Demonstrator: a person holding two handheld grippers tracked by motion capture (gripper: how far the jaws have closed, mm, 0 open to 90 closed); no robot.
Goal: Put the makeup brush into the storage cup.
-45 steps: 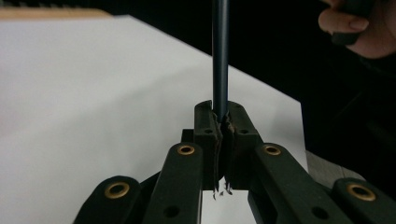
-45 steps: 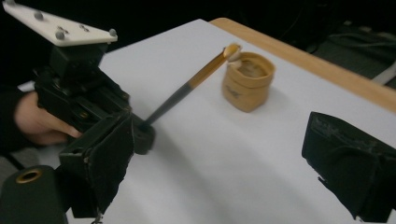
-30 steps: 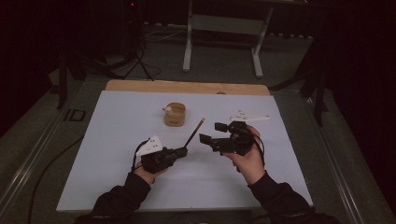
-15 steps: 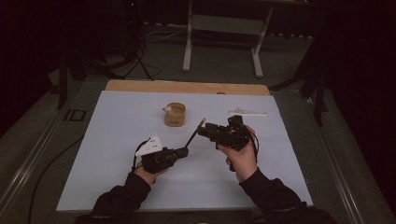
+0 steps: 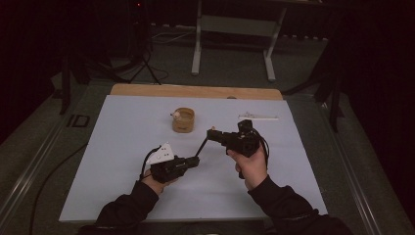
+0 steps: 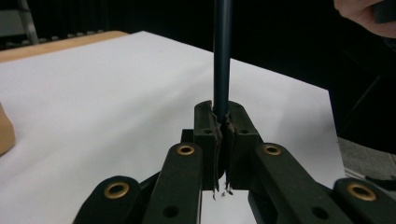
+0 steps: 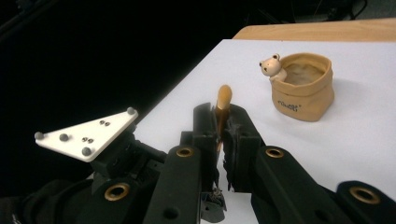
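High view: white sheet (image 5: 122, 166) on a table with a wood strip (image 5: 195, 91) along its far edge, dark room, metal stand legs (image 5: 197, 44) behind.

Left gripper (image 5: 194, 161) is clenched on the dark handle of a brush (image 5: 201, 146); right gripper (image 5: 211, 133) is clenched on its other end, so the brush spans between them above mid-sheet.

Left gripper view: dark shaft (image 6: 222, 51) rising straight out of the closed jaws, tip cut off at the top.

Right gripper view: orange bristle tip (image 7: 223, 99) poking past the closed jaws, plus a tan pot (image 7: 303, 86) with a bear figure (image 7: 272, 66) on its rim, just beyond. The left gripper's grey plate (image 7: 86, 134) sits at left.

A white strip (image 5: 258, 117) lies near the far right edge; can't tell what it is.
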